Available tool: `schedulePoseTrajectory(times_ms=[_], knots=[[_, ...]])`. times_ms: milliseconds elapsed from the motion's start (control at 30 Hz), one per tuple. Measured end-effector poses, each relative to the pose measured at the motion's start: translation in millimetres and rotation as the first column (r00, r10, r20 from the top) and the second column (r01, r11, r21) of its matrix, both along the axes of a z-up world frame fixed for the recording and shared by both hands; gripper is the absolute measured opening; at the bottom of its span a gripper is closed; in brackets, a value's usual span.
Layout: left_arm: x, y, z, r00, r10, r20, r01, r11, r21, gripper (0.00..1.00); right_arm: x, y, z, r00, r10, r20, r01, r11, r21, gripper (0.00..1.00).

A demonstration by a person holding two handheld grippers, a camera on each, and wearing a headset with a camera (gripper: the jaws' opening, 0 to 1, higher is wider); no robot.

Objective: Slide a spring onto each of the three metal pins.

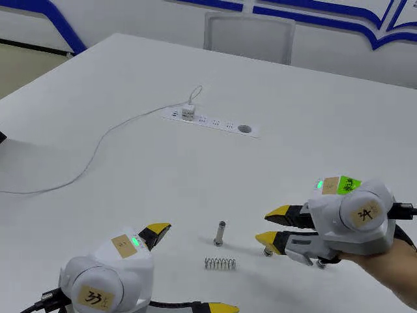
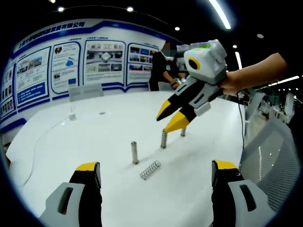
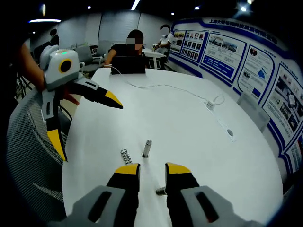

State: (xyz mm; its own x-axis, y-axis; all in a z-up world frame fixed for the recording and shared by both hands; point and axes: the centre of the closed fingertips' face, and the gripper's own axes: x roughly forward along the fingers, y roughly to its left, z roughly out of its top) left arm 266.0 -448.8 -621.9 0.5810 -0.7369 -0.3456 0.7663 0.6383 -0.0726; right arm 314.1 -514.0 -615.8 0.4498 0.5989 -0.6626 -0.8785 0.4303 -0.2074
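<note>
Your left gripper (image 1: 192,267) gapes wide just short of the bare pin (image 1: 220,233), with the loose spring (image 1: 219,263) lying beside that pin. Your right gripper (image 1: 270,225), jaws parted and empty, hovers right of that pin, over a second pin (image 2: 163,138) that seems to be sleeved already.

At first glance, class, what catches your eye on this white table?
A bare metal pin stands upright on the white table, with a loose spring lying close by. The yellow-tipped left gripper and right gripper flank them, both open.
</note>
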Motion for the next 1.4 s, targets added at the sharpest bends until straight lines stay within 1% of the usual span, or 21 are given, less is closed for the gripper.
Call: schedulePoseTrajectory(times_ms=[67,167,233,367,533,633,733,833,967,1100,1300,1333,1400], knots=[[-1.1,-1.4,0.4,1.0,-0.006,-0.009,0.005,1.0,-0.014,0.99,-5.3,7.8,-6.5,0.999,0.036,-0.011,-0.036,0.999,-0.015,0.22],[-1.3,-1.1,-0.1,1.0,-0.007,-0.01,0.007,1.0,-0.009,0.99,-11.6,15.6,-16.8,0.997,0.071,-0.032,-0.072,0.997,-0.031,0.22],[-1.3,-1.2,0.4,1.0,-0.005,-0.012,0.005,1.0,-0.015,0.99,-14.2,18.8,-23.8,0.995,0.087,-0.046,-0.089,0.995,-0.044,0.22],[-1.2,-0.3,-0.8,1.0,-0.003,-0.017,0.003,1.0,-0.007,0.99,-17.2,23.5,-35.6,0.992,0.107,-0.071,-0.11,0.993,-0.049,0.22],[-1.3,-0.5,-1.2,1.0,-0.003,-0.017,0.003,1.0,-0.007,0.99,-17.0,28.9,-54.5,0.989,0.111,-0.102,-0.118,0.991,-0.064,0.22],[-1.0,0.4,-4.2,1.0,-0.003,-0.024,0.003,1.0,0.0,0.99,-16.9,30.5,-67.3,0.985,0.121,-0.121,-0.132,0.987,-0.088,0.22],[-0.5,2.2,-6.8,0.999,0.004,-0.037,-0.004,1.0,0.0,0.98,-17.4,31.8,-74.9,0.982,0.124,-0.144,-0.139,0.985,-0.1,0.22],[0.8,3.8,-5.9,0.999,0.015,-0.038,-0.015,1.0,-0.006,0.98,-14.0,31.7,-78.8,0.983,0.112,-0.148,-0.128,0.986,-0.106,0.22],[0.7,4.9,-7.3,0.999,0.02,-0.044,-0.02,1.0,-0.003,0.98,-12.4,34.5,-81.2,0.98,0.103,-0.169,-0.119,0.989,-0.084,0.22],[0.5,4.8,-7.6,0.999,0.019,-0.04,-0.019,1.0,0.003,0.98,-13.9,34.0,-86.9,0.977,0.112,-0.18,-0.131,0.986,-0.099,0.21],[-1.5,3.1,-8.1,0.999,0.008,-0.04,-0.008,1.0,0.008,0.97,-18.0,34.5,-87.5,0.973,0.125,-0.193,-0.146,0.985,-0.095,0.18],[-1.6,2.9,-8.2,0.999,0.007,-0.04,-0.007,1.0,0.008,0.97,-19.2,34.5,-87.7,0.972,0.128,-0.199,-0.149,0.984,-0.094,0.16],[-1.4,2.8,-8.1,0.999,0.007,-0.037,-0.007,1.0,0.01,0.98,-23.6,35.7,-88.7,0.963,0.13,-0.235,-0.151,0.986,-0.073,0.12]])
